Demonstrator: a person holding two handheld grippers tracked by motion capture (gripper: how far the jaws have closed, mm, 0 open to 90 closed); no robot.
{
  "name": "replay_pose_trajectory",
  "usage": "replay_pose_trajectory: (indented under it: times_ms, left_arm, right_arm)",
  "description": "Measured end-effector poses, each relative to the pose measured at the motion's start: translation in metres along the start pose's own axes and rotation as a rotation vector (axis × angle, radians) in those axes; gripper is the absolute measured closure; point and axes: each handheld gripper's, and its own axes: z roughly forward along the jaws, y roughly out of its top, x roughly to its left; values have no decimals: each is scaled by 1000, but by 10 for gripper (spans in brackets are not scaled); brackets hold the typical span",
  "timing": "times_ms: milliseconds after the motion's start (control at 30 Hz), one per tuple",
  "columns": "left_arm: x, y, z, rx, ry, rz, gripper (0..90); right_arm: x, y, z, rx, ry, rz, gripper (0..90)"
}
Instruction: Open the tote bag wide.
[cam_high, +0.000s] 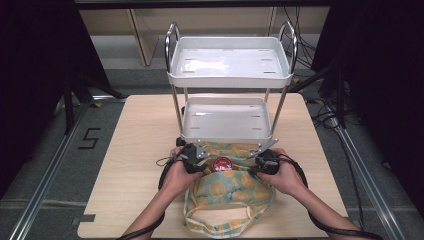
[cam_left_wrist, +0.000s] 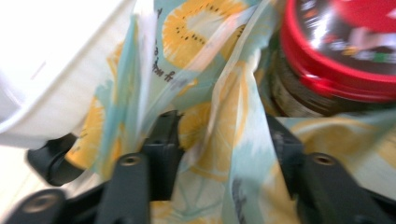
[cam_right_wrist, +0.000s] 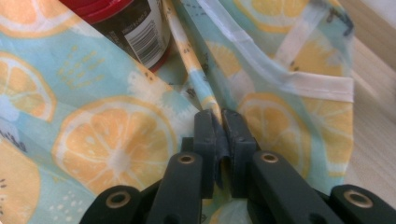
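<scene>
A cloth bag (cam_high: 230, 192) printed with orange slices lies on the wooden table at the near edge. A red-lidded jar (cam_high: 222, 163) sits in the bag's mouth. My left gripper (cam_high: 192, 160) is at the mouth's left side. In the left gripper view its jaws (cam_left_wrist: 224, 140) stand apart, with loose folds of the bag (cam_left_wrist: 187, 46) draped between them and the jar (cam_left_wrist: 336, 56) just beyond. My right gripper (cam_high: 262, 162) is at the mouth's right side. Its jaws (cam_right_wrist: 222, 123) are pinched on a fold of the bag (cam_right_wrist: 112, 140), with the jar (cam_right_wrist: 135, 28) ahead.
A white two-tier cart (cam_high: 230, 75) with chrome posts stands on the table (cam_high: 140, 150) directly behind the bag. Its lower tray (cam_left_wrist: 46, 70) and a black caster (cam_left_wrist: 49, 163) sit close by my left gripper. Bare wood (cam_right_wrist: 373, 130) lies right of the bag.
</scene>
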Motion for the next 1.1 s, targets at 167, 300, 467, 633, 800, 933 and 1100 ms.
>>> replay_pose_trajectory:
  times_ms: [167,300,467,633,800,933,1100]
  left_arm:
    - [-12,-4,-28,-88,-6,6,431]
    - [-21,-1,-49,-122,-29,62,430]
    - [-50,11,-62,-175,-94,136,457]
    - [-62,12,-42,-142,-83,168,452]
    - [-65,7,-32,-131,-90,151,517]
    - [-67,3,-30,-120,-85,109,642]
    - [-69,-1,-26,-105,-107,55,853]
  right_arm:
    - [1,1,-1,3,3,7,853]
    - [2,1,2,-20,-22,-7,853]
    - [0,2,-1,-5,-33,-30,852]
    - [-2,3,1,-38,-22,-80,846]
    - [2,3,-2,-38,0,-25,839]
    - [1,4,-1,-37,-24,-5,836]
    - [1,4,-2,-38,-6,-29,834]
